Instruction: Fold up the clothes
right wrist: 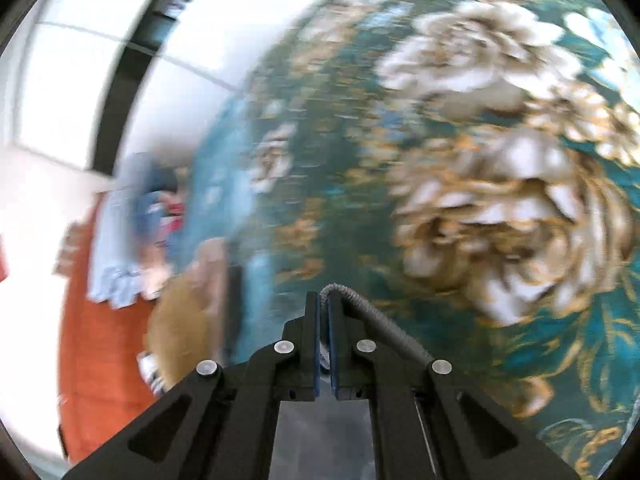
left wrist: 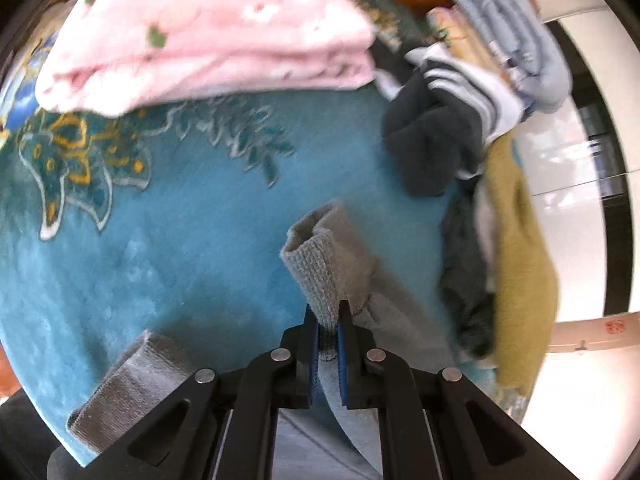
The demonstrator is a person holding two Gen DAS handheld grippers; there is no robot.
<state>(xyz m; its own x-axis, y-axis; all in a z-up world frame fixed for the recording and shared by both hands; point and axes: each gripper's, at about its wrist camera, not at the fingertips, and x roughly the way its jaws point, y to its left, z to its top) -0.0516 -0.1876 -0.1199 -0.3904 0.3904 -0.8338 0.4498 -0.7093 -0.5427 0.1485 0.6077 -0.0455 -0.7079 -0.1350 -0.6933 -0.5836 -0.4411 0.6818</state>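
Left gripper [left wrist: 329,334] jaws clamped on grey sock [left wrist: 320,264] cuff, lifted above blue rug [left wrist: 180,240], right gripper [right wrist: 323,320] pinched tight on grey ribbed fabric edge [right wrist: 372,320], pink folded garment [left wrist: 208,36] beyond, sock pile [left wrist: 472,120] right, right view blurred

My left gripper [left wrist: 329,320] pinches the ribbed cuff of a sweatshirt [left wrist: 320,272] that rises off the rug [left wrist: 192,216] before me. Beyond it lies a folded towel [left wrist: 216,36]; to its right sits a heap of clothes [left wrist: 480,128], running along the rug's edge. My right gripper [right wrist: 324,312] clamps another ribbed edge [right wrist: 372,316] above the rug.
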